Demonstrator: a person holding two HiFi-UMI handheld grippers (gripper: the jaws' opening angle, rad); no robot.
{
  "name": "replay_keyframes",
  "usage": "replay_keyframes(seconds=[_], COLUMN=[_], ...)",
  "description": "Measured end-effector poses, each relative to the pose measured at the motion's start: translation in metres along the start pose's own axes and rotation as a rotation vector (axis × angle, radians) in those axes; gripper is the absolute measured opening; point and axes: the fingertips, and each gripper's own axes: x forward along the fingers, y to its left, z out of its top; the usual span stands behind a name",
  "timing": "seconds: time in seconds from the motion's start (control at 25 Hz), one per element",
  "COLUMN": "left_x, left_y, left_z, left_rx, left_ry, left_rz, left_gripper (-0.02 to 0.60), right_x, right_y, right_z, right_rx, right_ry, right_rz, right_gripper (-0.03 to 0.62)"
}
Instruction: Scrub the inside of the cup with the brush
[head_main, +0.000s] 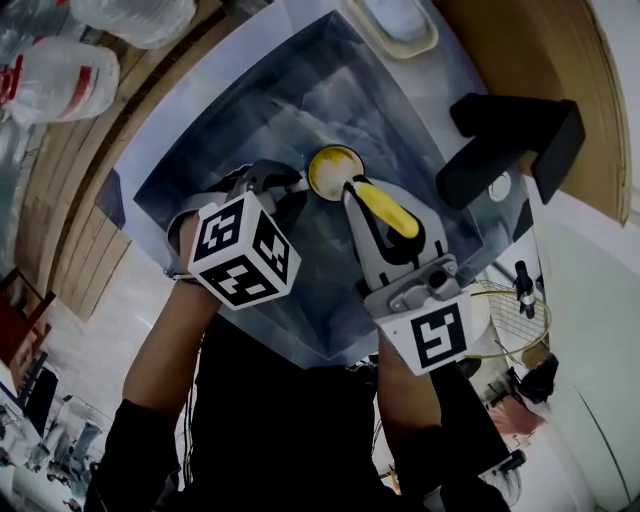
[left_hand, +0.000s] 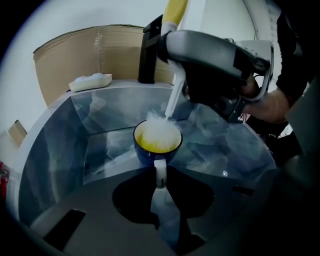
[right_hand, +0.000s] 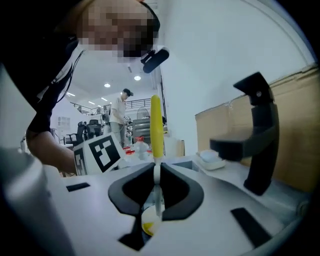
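A blue cup (left_hand: 156, 141) with a yellow inside (head_main: 334, 170) stands upright on the sink floor. Its white handle (left_hand: 160, 171) sits between the jaws of my left gripper (left_hand: 160, 175), which is shut on it; in the head view that gripper (head_main: 288, 187) reaches the cup from the left. My right gripper (right_hand: 157, 176) is shut on the thin white stem of a brush with a yellow handle (right_hand: 156, 129). The brush (head_main: 386, 208) slants down into the cup, and its white bristles (left_hand: 161, 125) fill the cup's mouth. From the right gripper view, only a yellow sliver of the cup (right_hand: 148, 226) shows below the jaws.
The cup stands in a deep steel sink (head_main: 230, 140). A black faucet (head_main: 510, 140) (left_hand: 148, 55) (right_hand: 256, 145) rises at the sink's far right corner. A white tray with a sponge (head_main: 400, 25) (left_hand: 90, 81) lies on the back rim. Plastic bottles (head_main: 60, 75) lie on the wooden counter.
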Motion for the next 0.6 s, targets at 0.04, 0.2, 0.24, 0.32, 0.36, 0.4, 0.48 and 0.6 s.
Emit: replay_keyframes(seconds=[0.04,0.2,0.24,0.32,0.36,0.4,0.48,0.6], left_x=[0.0,0.0,-0.001,-0.001,-0.001,-0.001,0.0,0.001], left_y=[0.0,-0.001,-0.001,0.0,-0.001,-0.001,-0.002,-0.001], left_z=[0.0,0.001,0.001,0.001,0.001,0.001,0.002,0.002], left_rx=[-0.004,-0.008,-0.007,-0.007,-0.007,-0.008,-0.011,-0.018], left_ry=[0.0,-0.005,-0.005,-0.005,-0.006,-0.008,-0.013,-0.022], left_rz=[-0.002,-0.008,-0.008,-0.008,-0.009,-0.011,-0.013,-0.012], left_gripper=[0.077,0.075,0.075,0.075,0.075,0.075,0.075,0.075], right_x=[-0.005,-0.025,-0.025,-0.017,-0.011,-0.004,0.006,0.009], right_y=[-0.002,-0.011,-0.012,-0.011,-0.01,-0.008,-0.007,-0.008], right_z=[0.011,0.058,0.059,0.047,0.037,0.027,0.009,0.002], right_rx=[-0.022,-0.125,-0.14,-0.165,-0.177,-0.185,-0.17,-0.134], right_ry=[-0.015,-0.088,-0.088,-0.067,-0.052,-0.036,-0.012,-0.001], right_rz=[-0.017,-0.099,-0.107,-0.112,-0.112,-0.111,-0.111,-0.111], right_gripper=[0.046,0.046,0.046,0.046,0.046,0.046,0.046,0.046])
